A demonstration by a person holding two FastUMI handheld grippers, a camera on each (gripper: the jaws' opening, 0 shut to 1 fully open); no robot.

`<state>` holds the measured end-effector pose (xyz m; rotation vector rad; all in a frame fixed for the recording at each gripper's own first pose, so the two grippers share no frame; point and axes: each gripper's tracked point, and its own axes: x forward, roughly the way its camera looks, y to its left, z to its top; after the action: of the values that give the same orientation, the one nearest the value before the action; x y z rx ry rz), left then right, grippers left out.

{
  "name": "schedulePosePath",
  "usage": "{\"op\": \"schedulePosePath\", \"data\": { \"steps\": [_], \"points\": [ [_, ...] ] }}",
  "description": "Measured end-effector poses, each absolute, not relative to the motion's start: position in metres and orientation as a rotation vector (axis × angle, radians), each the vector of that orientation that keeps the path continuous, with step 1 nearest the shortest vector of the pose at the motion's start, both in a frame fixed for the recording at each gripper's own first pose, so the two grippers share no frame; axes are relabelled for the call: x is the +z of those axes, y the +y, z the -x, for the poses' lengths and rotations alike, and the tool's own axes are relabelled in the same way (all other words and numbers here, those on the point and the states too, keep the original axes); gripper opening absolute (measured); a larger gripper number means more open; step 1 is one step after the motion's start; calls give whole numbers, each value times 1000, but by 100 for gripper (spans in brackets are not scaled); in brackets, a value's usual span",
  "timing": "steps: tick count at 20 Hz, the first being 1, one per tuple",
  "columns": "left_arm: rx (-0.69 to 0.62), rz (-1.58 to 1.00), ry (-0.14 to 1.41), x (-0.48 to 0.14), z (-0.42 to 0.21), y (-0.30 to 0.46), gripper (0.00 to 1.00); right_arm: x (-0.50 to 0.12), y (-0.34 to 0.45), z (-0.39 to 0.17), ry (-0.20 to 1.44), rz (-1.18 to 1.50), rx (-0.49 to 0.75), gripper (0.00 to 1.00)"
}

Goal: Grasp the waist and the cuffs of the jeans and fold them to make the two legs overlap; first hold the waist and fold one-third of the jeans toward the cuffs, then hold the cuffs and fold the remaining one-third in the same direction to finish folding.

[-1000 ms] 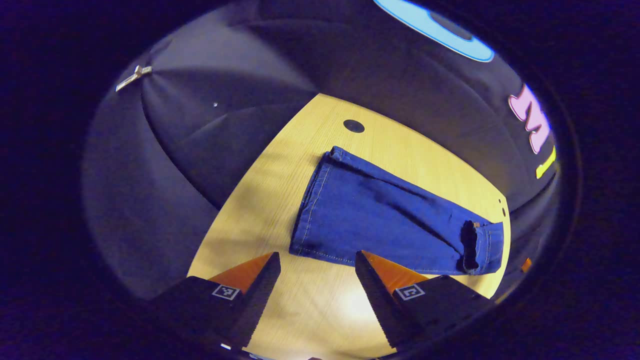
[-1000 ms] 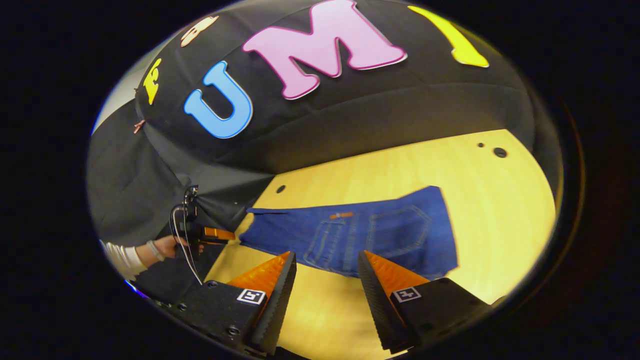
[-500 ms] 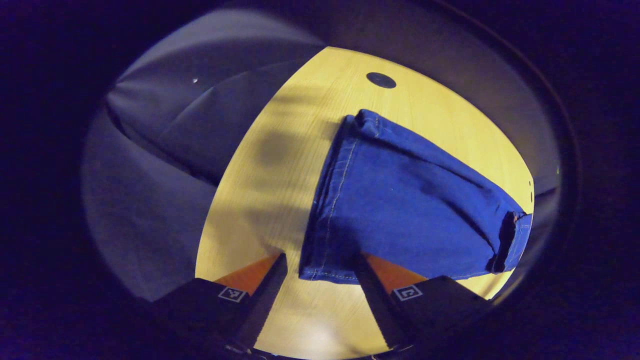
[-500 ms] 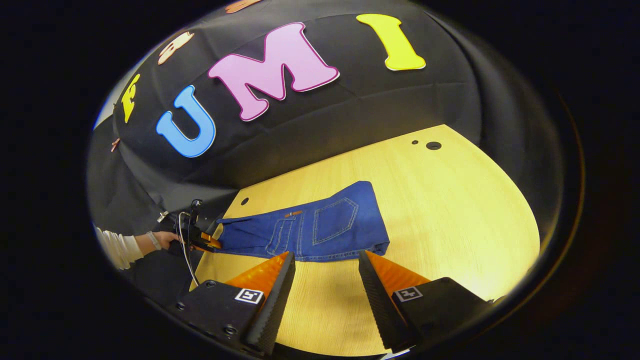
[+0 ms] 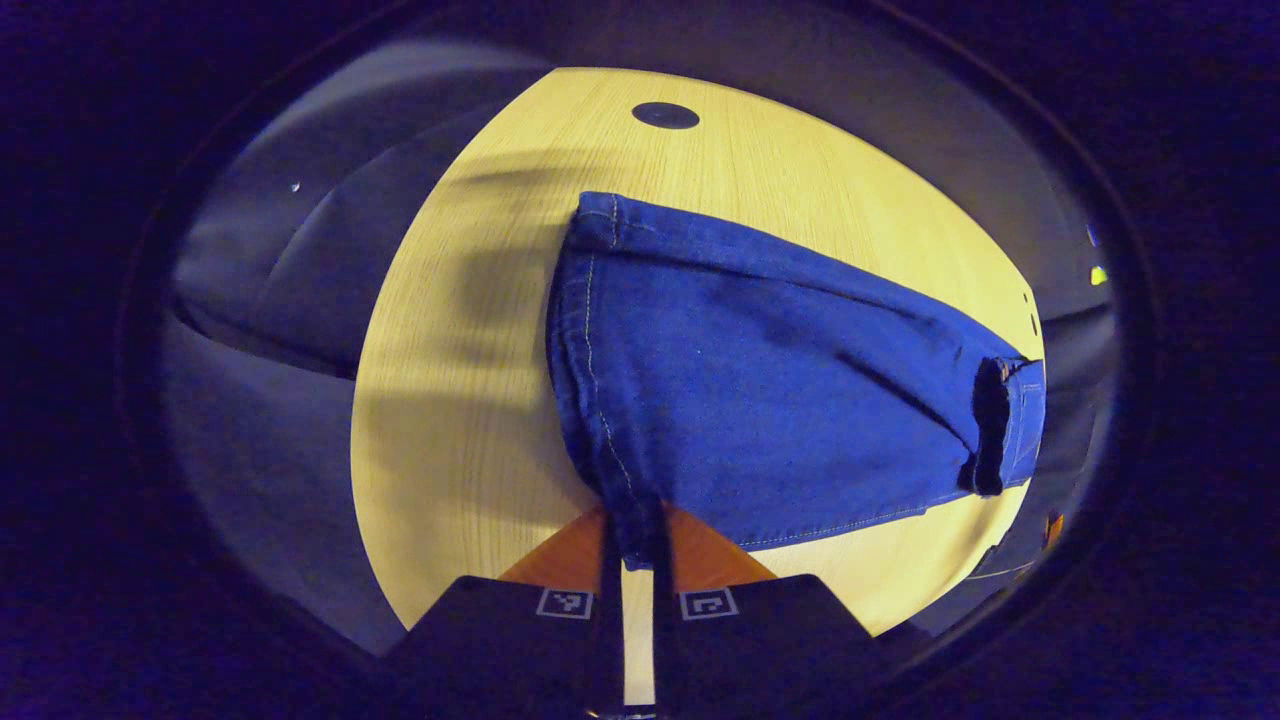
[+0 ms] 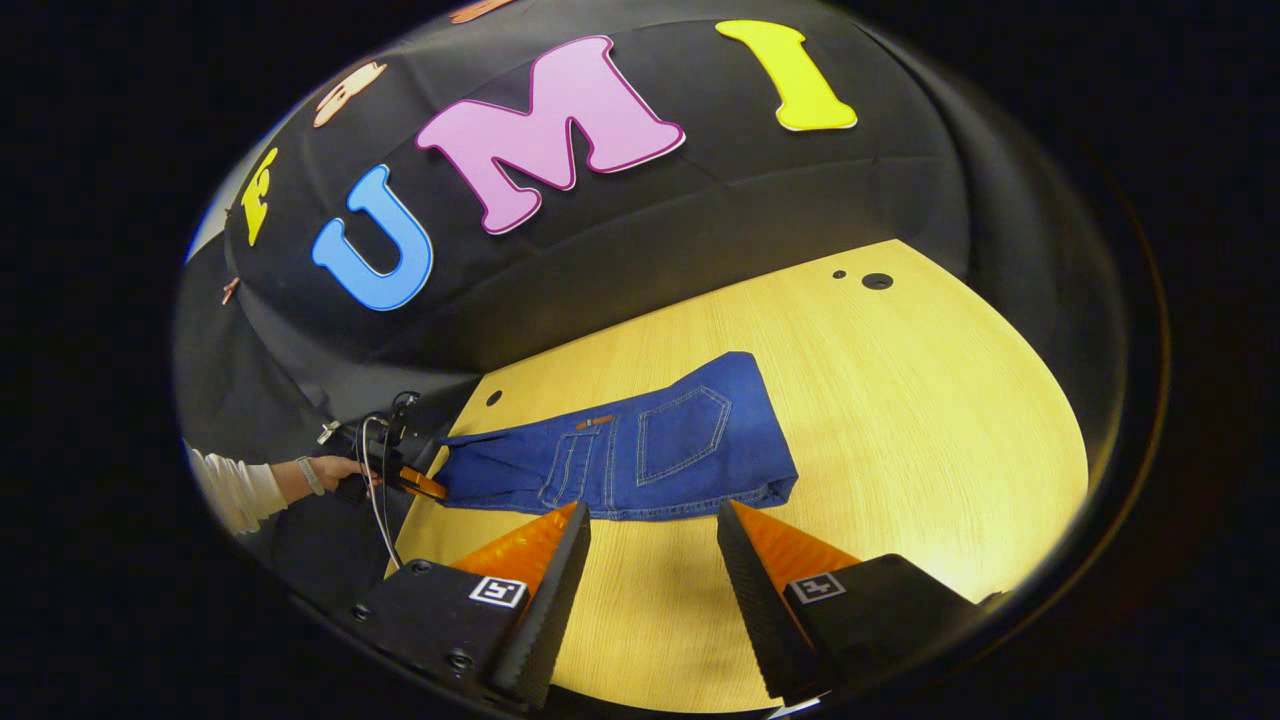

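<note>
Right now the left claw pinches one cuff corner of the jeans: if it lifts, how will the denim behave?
Likely floppy: the jeans lie flat and creased on the table, so lifting would drape them from the left claw. Probably heavy for a one-corner pinch; the far waist end may drag. The right claw is open, holding nothing.

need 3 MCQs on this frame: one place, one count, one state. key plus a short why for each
1. Where do the jeans lie?
A. on the wooden table
B. on the floor
C. over a chair

2. How many back pockets show in the right gripper view?
A. none
B. one
C. three

3. How is the left gripper?
A. wide open above the table
B. shut on bare table
C. shut on the jeans' cuff corner

Key: 1 A, the denim rests flat on the wood. 2 B, one stitched pocket faces up. 3 C, both fingers press the cuff corner between them; the right gripper is open.
</note>
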<state>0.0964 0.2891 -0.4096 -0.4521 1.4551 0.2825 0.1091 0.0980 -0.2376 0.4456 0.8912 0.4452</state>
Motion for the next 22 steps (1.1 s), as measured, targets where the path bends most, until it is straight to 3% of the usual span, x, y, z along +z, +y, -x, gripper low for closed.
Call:
{"op": "schedulePosePath", "data": {
  "steps": [5,11,15,19,22],
  "points": [
    [137,414,1297,-348,-133,252,15,-233,97,-114,891,-482,458,79],
    [-116,313,1034,-223,-209,139,15,-225,101,-130,871,-497,504,79],
    [-324,245,960,-184,-237,29,15,-220,87,-136,854,-503,514,79],
    [-527,257,1000,-220,-245,-104,14,-221,51,-138,844,-491,488,79],
    [-510,197,1187,-326,-230,-142,15,-235,24,-135,876,-502,436,79]
  ]
}}
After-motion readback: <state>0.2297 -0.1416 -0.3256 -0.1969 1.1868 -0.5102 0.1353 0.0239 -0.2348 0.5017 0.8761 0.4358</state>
